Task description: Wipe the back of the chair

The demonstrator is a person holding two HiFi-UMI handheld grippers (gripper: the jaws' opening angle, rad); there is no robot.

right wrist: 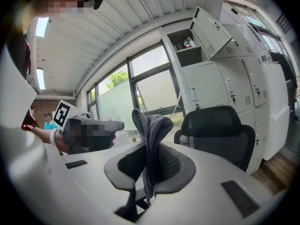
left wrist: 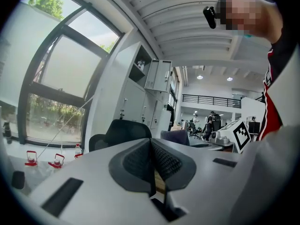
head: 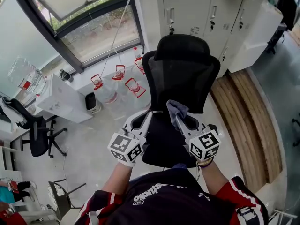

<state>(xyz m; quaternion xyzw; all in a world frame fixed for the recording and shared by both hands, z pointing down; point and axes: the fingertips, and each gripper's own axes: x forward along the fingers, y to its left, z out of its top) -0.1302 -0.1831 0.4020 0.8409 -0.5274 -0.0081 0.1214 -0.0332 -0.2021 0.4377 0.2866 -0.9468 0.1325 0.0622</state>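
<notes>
A black mesh office chair (head: 182, 77) with a headrest stands before me, its back towards the lockers; it also shows in the left gripper view as the chair (left wrist: 123, 131) and in the right gripper view as the chair (right wrist: 218, 128). My right gripper (head: 176, 112) is shut on a grey cloth (head: 176, 108), which sticks up between its jaws as the cloth (right wrist: 151, 130). The cloth hangs just short of the chair's backrest. My left gripper (head: 146, 117) is shut with nothing in it, beside the right one over the seat.
White lockers (head: 201, 11) stand behind the chair. Water jugs (head: 133, 87) with red handles sit on the floor by the window (head: 79, 18). A wooden platform (head: 248, 116) lies to the right. Another black chair (head: 40, 135) and a white cabinet (head: 61, 100) stand at the left.
</notes>
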